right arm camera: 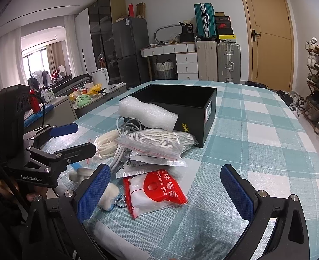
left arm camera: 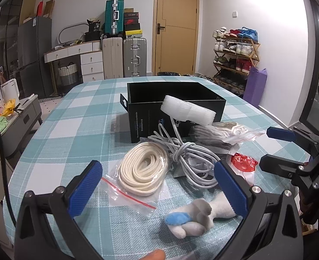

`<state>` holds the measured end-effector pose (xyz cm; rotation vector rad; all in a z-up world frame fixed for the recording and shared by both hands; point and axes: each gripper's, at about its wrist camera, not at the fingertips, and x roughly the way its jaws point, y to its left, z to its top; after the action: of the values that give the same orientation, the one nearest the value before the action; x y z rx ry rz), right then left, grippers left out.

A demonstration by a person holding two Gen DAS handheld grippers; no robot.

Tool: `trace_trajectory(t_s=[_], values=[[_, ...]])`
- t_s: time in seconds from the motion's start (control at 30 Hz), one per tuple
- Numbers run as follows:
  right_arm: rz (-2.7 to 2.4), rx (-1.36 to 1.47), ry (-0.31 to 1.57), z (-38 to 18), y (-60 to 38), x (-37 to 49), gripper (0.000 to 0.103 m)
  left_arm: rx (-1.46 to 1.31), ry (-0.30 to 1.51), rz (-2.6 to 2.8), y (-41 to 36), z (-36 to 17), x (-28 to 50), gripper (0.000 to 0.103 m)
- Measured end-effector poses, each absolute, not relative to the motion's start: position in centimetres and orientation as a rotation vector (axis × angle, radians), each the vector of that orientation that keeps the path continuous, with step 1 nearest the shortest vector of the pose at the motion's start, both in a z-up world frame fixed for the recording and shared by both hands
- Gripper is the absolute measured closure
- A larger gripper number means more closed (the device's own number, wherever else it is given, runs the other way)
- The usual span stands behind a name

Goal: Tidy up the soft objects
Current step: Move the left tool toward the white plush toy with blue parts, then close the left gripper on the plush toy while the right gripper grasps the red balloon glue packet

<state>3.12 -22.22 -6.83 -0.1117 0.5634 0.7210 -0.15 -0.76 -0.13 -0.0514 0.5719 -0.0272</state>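
Soft items heaped near black box (left arm camera: pixel 172 110). Plush toy (left arm camera: pixel 199 216) lies between left gripper (left arm camera: pixel 159 189) jaws, spread, empty; long axis probably crosswise. Right gripper (right arm camera: pixel 166 191) agape over balloon-glue packet (right arm camera: pixel 157 191).

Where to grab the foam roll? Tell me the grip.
Take the foam roll across its narrow middle, coming from above with the right gripper. It lies propped against the black box, so its top and sides are free.

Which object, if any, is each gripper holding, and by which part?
Nothing is held. The left gripper and the right gripper are both open above the table, their fingers clear of every item.
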Motion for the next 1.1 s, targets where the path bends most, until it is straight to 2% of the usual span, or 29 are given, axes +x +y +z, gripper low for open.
trace_trajectory(t_s=[1.1], values=[[0.758,-0.113,0.624,-7.3,-22.5,3.6,0.000,0.007,0.612,-0.195,-2.6,-0.3,-1.8,0.000]])
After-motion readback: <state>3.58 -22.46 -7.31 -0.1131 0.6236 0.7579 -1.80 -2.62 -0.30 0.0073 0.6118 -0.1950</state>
